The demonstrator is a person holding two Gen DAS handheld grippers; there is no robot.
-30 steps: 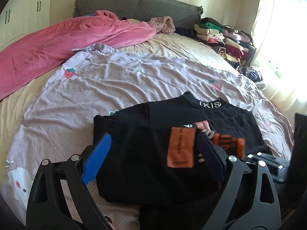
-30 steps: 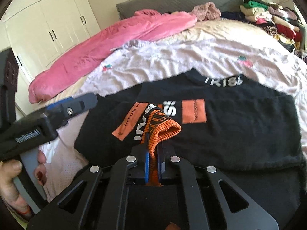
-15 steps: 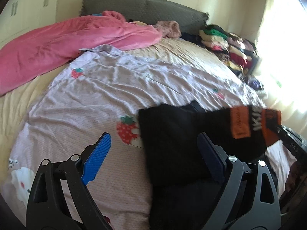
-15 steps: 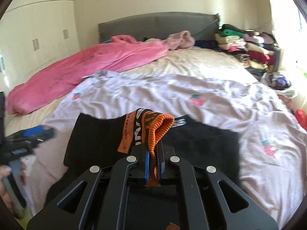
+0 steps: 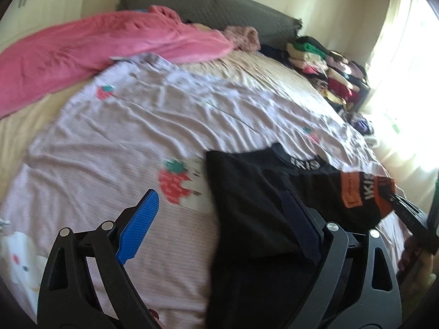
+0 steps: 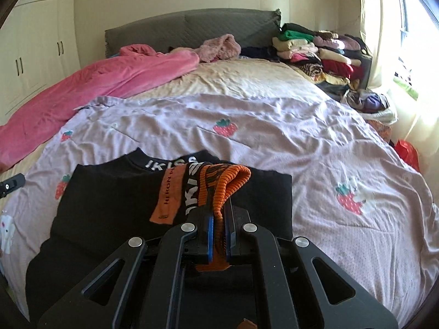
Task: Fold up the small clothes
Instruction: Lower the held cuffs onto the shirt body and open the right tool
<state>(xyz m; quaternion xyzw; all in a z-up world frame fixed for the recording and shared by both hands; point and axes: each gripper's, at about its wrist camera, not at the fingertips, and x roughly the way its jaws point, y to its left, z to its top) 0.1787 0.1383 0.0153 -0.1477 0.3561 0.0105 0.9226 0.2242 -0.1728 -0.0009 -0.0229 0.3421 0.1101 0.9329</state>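
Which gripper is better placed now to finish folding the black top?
Probably right: the right gripper is shut on the orange cuff of the black top. The left gripper hangs open, holding nothing.

A home bedroom: a wide bed (image 6: 247,87) with a gray padded headboard (image 6: 192,31), a strawberry-print sheet (image 6: 274,126), a pink blanket (image 6: 96,85), white wardrobes (image 6: 35,49) far left, and stacked folded clothes (image 6: 315,52) by the sunlit window (image 6: 411,27).
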